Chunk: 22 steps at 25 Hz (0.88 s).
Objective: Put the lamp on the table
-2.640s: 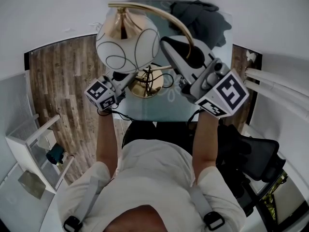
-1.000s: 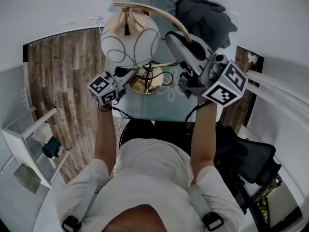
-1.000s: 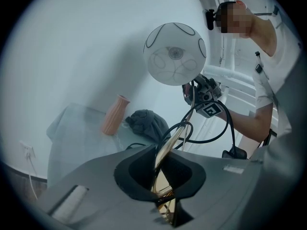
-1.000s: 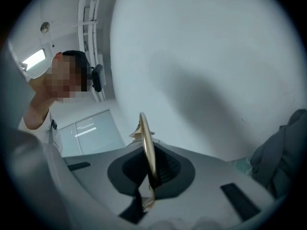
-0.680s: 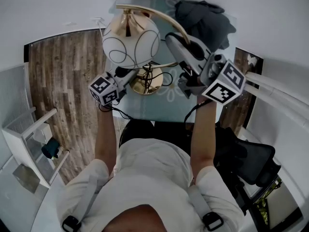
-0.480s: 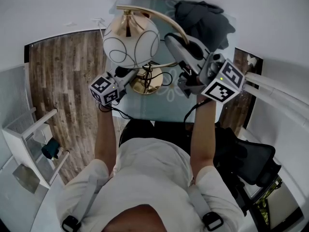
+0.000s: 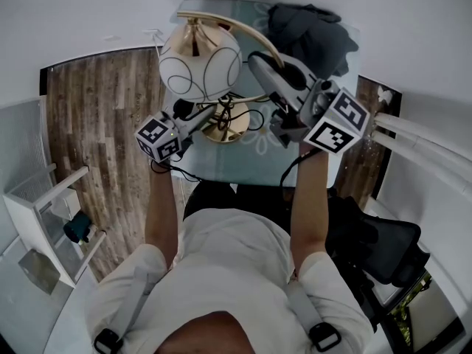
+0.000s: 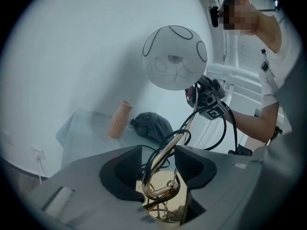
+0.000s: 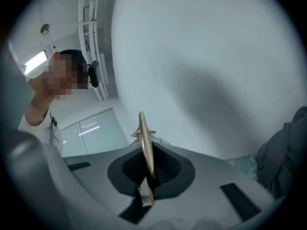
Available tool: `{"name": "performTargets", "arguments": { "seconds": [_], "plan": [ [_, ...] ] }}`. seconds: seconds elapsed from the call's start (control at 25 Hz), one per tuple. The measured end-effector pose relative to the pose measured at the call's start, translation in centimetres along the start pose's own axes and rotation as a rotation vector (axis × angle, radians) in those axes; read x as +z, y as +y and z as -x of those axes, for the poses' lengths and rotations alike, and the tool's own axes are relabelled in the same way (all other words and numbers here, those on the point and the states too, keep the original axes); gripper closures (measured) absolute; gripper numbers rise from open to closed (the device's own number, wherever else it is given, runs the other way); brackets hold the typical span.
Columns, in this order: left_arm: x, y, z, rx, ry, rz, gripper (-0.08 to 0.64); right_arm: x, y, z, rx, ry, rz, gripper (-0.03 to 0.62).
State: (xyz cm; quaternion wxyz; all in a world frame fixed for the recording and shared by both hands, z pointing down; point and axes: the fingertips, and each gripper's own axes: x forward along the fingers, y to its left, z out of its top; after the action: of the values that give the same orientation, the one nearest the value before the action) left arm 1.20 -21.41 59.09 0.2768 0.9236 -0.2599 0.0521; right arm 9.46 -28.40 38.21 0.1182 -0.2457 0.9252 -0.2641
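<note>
The lamp stands with its gold base (image 7: 223,129) on the glass table (image 7: 243,167). Its white globe shade (image 7: 200,66) with black swirls hangs from a curved gold arm (image 7: 247,28). My left gripper (image 7: 200,116) is low at the lamp's foot. In the left gripper view its jaws (image 8: 158,155) are opening, and the looped gold stem (image 8: 166,150) and a black cable pass between them with a gap on both sides. My right gripper (image 7: 267,68) is higher up, shut on the gold arm (image 9: 145,143), which runs straight between its pads.
A dark bundle of cloth (image 7: 310,29) lies at the table's far right, with a ribbed orange vase (image 8: 119,119) next to it. The lamp's black cable (image 7: 252,120) loops by the base. A black chair (image 7: 383,234) stands at my right and a white shelf (image 7: 44,220) on the wood floor at my left.
The lamp has come down slightly, with the globe nearly in the same place. The right gripper's marker cube has tilted a little. Both hands stay at the lamp.
</note>
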Motion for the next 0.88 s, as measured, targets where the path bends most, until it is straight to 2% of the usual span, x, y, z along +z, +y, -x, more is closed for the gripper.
{"name": "performTargets", "arguments": {
  "seconds": [0.6,0.88],
  "plan": [
    [4.7,-2.9,3.6,-0.006,-0.092,-0.083,0.367,-0.5,0.9,0.0,-0.012,0.011,0.022,0.591],
    [7.1,-4.7,4.9,-0.03,-0.13,-0.123,0.459,-0.7,1.3,0.1,-0.023,0.016,0.032,0.589]
  ]
}}
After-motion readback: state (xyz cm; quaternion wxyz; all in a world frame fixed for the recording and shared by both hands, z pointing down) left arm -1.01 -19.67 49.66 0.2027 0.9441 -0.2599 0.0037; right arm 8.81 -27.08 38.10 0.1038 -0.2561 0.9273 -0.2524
